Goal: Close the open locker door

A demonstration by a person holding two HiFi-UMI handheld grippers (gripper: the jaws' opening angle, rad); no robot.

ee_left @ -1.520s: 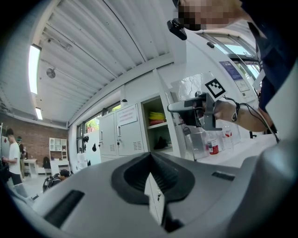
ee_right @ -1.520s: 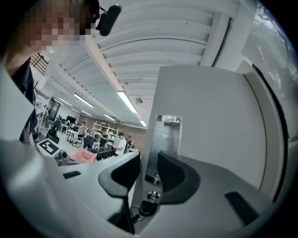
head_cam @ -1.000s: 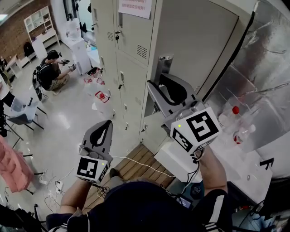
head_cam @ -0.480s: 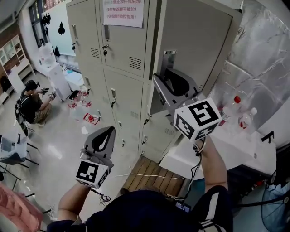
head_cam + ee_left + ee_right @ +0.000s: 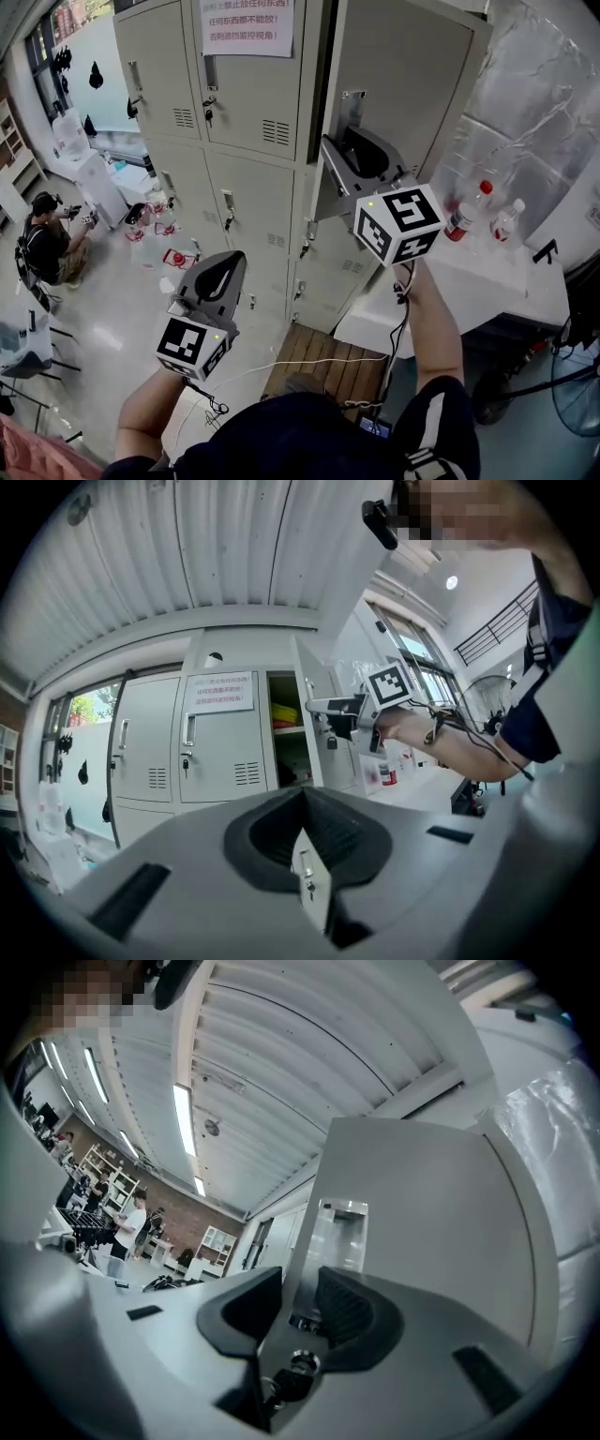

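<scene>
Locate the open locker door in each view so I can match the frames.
Head view: open locker door at upper right, swung out from the locker bank.
Left gripper view: door at centre, nearly edge-on, just right of the open compartment.
Right gripper view: door fills the right half.
Shared landmark: the right gripper, shut on the door's edge.

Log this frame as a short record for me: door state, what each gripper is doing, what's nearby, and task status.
door: grey metal locker door stands open, swung out from the bank of grey lockers
right gripper: fingers closed on the door's free edge, beside its keyed lock
left gripper: fingers together, empty, held low and clear of the lockers
nearby: two clear plastic bottles with red caps on a white table
task: door not yet closed
</scene>
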